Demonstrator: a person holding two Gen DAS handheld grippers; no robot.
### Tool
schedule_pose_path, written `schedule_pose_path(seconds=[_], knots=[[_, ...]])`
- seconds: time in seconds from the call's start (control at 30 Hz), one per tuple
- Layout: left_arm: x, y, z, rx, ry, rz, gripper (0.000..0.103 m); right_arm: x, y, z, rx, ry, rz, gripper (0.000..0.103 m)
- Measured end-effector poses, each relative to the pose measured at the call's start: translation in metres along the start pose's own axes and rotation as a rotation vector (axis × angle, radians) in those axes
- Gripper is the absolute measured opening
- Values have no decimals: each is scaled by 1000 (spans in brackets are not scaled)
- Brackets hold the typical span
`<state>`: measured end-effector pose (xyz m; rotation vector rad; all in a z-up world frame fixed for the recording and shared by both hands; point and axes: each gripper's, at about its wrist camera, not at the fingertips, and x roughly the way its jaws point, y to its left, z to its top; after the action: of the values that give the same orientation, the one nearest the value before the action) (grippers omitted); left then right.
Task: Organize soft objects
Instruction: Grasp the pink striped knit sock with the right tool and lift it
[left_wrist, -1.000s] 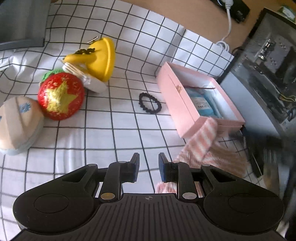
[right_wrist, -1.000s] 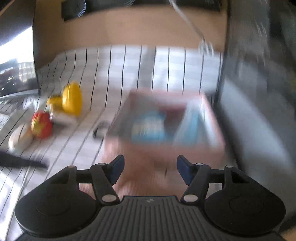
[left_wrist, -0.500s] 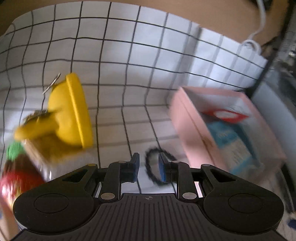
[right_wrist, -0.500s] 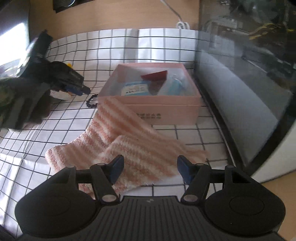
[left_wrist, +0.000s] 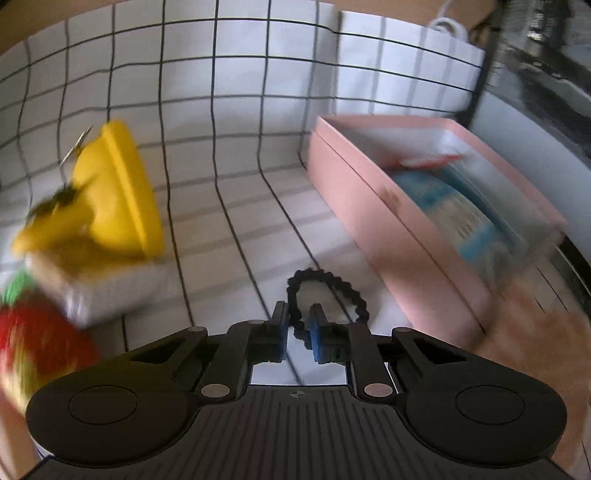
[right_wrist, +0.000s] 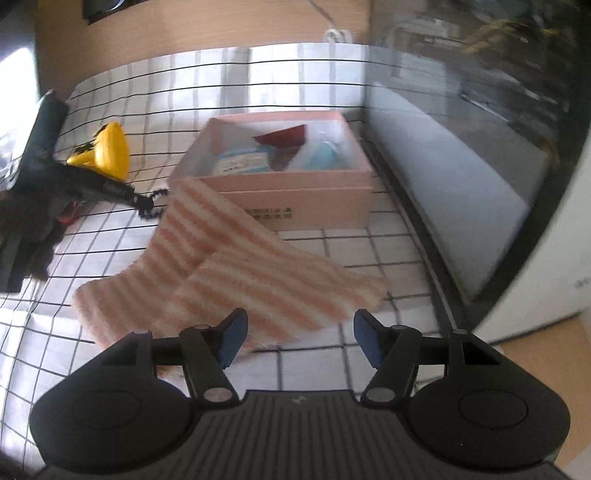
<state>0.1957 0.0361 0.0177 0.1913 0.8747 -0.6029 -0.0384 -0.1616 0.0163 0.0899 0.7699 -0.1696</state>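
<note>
A black beaded hair tie (left_wrist: 332, 284) lies on the white gridded cloth beside an open pink box (left_wrist: 369, 206). My left gripper (left_wrist: 297, 325) has its jaws closing on the loop's near side, which sits pinched between the blue pads. In the right wrist view the same gripper (right_wrist: 142, 201) meets the hair tie (right_wrist: 149, 206) left of the pink box (right_wrist: 295, 206). Pink-and-white striped socks (right_wrist: 229, 266) lie in front of the box. My right gripper (right_wrist: 299, 336) hangs open over their near edge, nothing between its fingers.
A yellow soft toy (left_wrist: 118, 192) and a red strawberry toy (left_wrist: 33, 332) lie left of the hair tie. A dark glass-fronted case (right_wrist: 461, 166) stands along the right. The box holds blue packets (right_wrist: 240, 162). A person's dark sleeve (right_wrist: 22, 229) is at the left.
My left gripper moved in over the hair tie and its jaws narrowed onto the loop. The right gripper swung to face the socks and box, then held still with its jaws equally wide.
</note>
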Motion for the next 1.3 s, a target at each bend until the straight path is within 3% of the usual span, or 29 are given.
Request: schedule_pose_path(seconds=[0.17, 0.37, 0.6, 0.8, 0.87, 1.03, 1.1, 1.2, 1.27, 1.3], knots=[[-40, 7, -40, -42, 30, 0, 14, 7, 22, 8, -87, -5, 60, 64], [-80, -1, -79, -26, 92, 71, 15, 16, 41, 10, -138, 9, 115, 66], [-78, -8, -77, -49, 97, 117, 16, 2, 47, 1, -200, -81, 132, 73], [-82, -2, -83, -99, 59, 90, 14, 1, 73, -12, -342, -32, 258, 74], [-84, -2, -85, -98, 57, 86, 14, 6, 83, -16, -392, -13, 225, 73], [-94, -3, -97, -91, 65, 58, 13, 4, 68, -33, -530, -36, -75, 72], [-98, -4, -103, -102, 57, 52, 13, -4, 48, -33, -496, -35, -130, 72], [-102, -4, -110, -120, 44, 44, 13, -24, 24, -19, -340, -55, -3, 76], [-102, -4, -110, -124, 40, 44, 13, -29, 17, -7, -245, -78, 58, 86], [-102, -3, -110, -125, 42, 43, 13, -28, 17, 0, -199, -90, 75, 86]])
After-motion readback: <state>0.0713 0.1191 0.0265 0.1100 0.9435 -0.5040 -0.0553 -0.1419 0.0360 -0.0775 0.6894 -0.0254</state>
